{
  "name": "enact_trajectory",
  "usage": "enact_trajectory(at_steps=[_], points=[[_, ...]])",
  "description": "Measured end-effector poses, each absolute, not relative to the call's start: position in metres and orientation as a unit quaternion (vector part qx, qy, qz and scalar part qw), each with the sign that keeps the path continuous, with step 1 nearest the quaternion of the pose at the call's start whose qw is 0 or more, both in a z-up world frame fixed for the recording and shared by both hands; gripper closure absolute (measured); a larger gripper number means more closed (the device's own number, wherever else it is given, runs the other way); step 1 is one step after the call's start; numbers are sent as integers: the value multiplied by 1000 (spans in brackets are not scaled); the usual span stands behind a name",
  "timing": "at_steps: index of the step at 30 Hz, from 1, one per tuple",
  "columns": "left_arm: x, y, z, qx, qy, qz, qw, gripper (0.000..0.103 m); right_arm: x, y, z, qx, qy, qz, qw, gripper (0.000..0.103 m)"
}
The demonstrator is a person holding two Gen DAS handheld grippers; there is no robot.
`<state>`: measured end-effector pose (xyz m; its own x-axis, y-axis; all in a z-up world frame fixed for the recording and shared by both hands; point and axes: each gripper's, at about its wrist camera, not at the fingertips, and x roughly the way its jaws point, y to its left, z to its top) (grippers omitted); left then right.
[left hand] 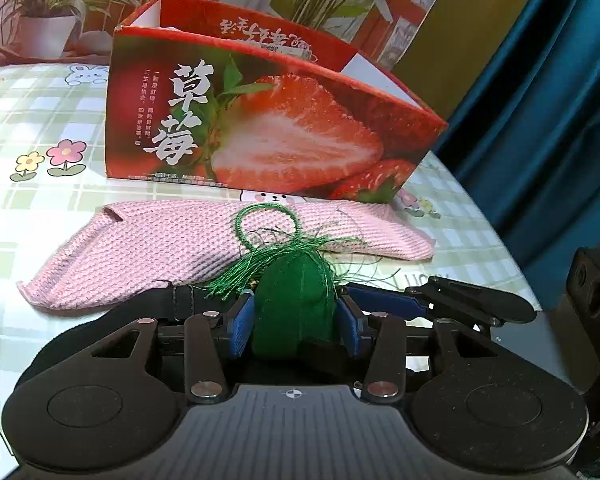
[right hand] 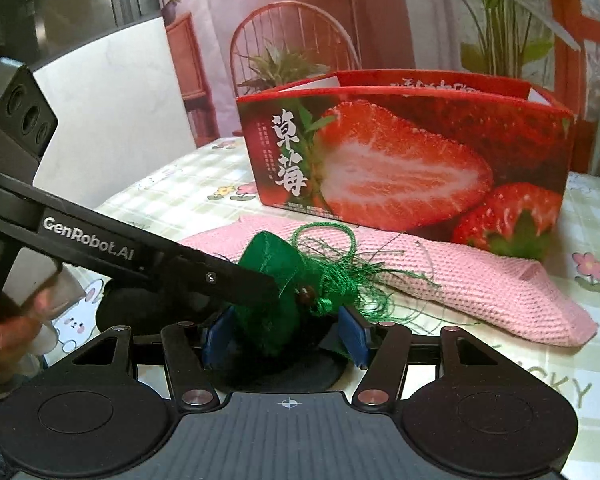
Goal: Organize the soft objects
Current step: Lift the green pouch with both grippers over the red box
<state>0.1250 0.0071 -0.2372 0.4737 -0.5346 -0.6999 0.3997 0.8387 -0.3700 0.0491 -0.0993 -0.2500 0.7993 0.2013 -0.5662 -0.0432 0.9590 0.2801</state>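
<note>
Two tools, left tool (left hand: 295,322) and right tool (right hand: 284,334), both pinching green tasseled pouch (left hand: 296,300) just above pink knit cloth (left hand: 172,248), strawberry box (left hand: 268,120) behind on tabletop (left hand: 40,128).

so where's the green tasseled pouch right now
In the left wrist view the green tasseled pouch sits low at centre, pinched between the left gripper's jaws, just in front of the pink knitted cloth and the strawberry box behind it.
</note>
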Motion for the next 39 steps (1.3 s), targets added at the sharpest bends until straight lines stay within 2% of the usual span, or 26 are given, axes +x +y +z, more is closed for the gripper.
enact_trajectory(at_steps=[12, 17, 18, 19, 24, 32, 39], points=[[126, 6, -237, -82, 433, -279, 853, 56, 52, -107, -255, 177, 314, 69, 930, 53], [124, 7, -226, -85, 417, -293, 856, 57, 51, -108, -249, 186, 307, 67, 931, 60], [123, 6, -222, -83, 413, -295, 858, 57, 50, -109, -247, 189, 304, 68, 931, 66], [122, 5, -217, -77, 407, -300, 859, 57, 50, -110, -245, 194, 302, 72, 931, 68], [120, -2, -201, -54, 386, -328, 860, 57, 51, -110, -235, 171, 306, 66, 934, 69], [127, -2, -182, -77, 367, -349, 859, 57, 50, -119, -216, 160, 288, 57, 942, 69], [147, -1, -145, -85, 329, -363, 868, 57, 62, -131, -182, 132, 262, 52, 955, 69]])
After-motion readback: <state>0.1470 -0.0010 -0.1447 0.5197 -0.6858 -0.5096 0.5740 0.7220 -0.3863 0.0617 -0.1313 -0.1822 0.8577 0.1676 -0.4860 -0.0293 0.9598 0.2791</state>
